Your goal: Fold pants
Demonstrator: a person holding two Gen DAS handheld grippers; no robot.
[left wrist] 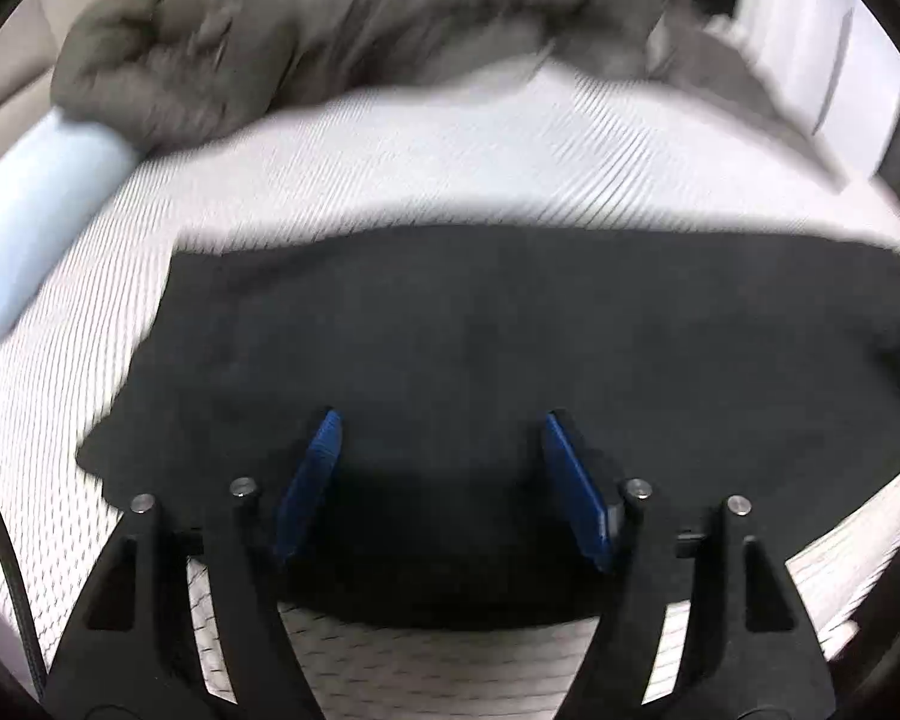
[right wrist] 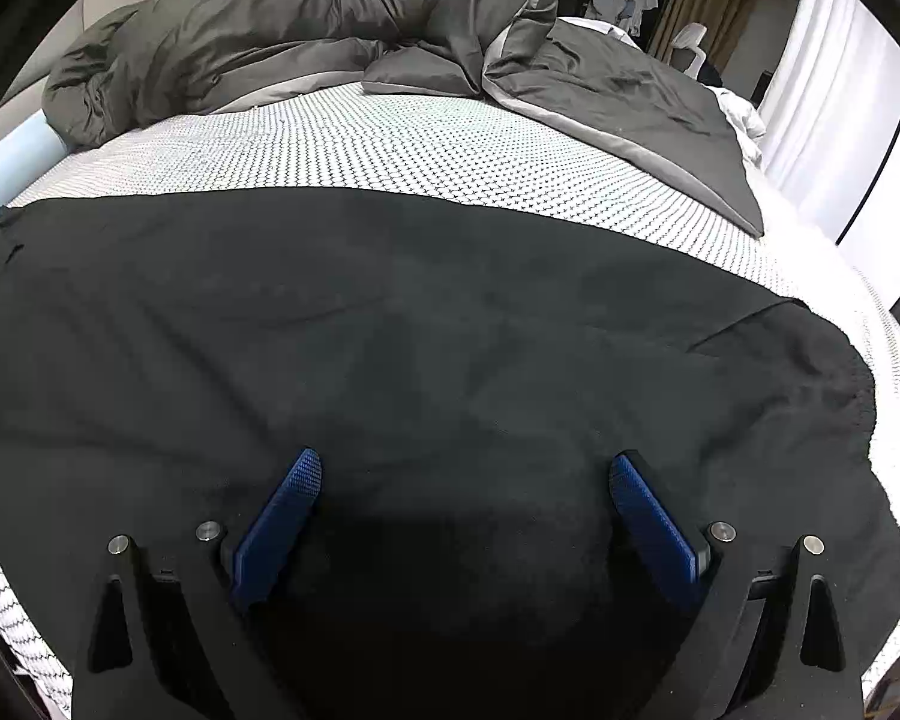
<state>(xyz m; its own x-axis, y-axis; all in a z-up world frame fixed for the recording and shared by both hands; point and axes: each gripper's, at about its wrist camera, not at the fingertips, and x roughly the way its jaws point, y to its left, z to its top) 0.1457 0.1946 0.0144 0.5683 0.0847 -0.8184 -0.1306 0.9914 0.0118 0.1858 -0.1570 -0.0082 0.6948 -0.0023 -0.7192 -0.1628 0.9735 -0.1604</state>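
Observation:
Black pants (right wrist: 390,324) lie spread flat across a white patterned mattress (right wrist: 390,144). In the right wrist view they fill most of the frame, with the rougher waistband end (right wrist: 834,384) at the right. My right gripper (right wrist: 465,462) hovers over the cloth with its blue pads wide apart and nothing pinched between them. In the blurred left wrist view the pants (left wrist: 480,330) stretch from the left edge of the cloth to the far right. My left gripper (left wrist: 441,420) stands open above the near edge of the cloth, holding nothing.
A rumpled grey duvet (right wrist: 306,18) is heaped along the far side of the mattress and drapes down its right side. A pale blue pillow (left wrist: 36,222) lies at the left. White curtains (right wrist: 834,60) and a chair (right wrist: 687,45) stand beyond the bed.

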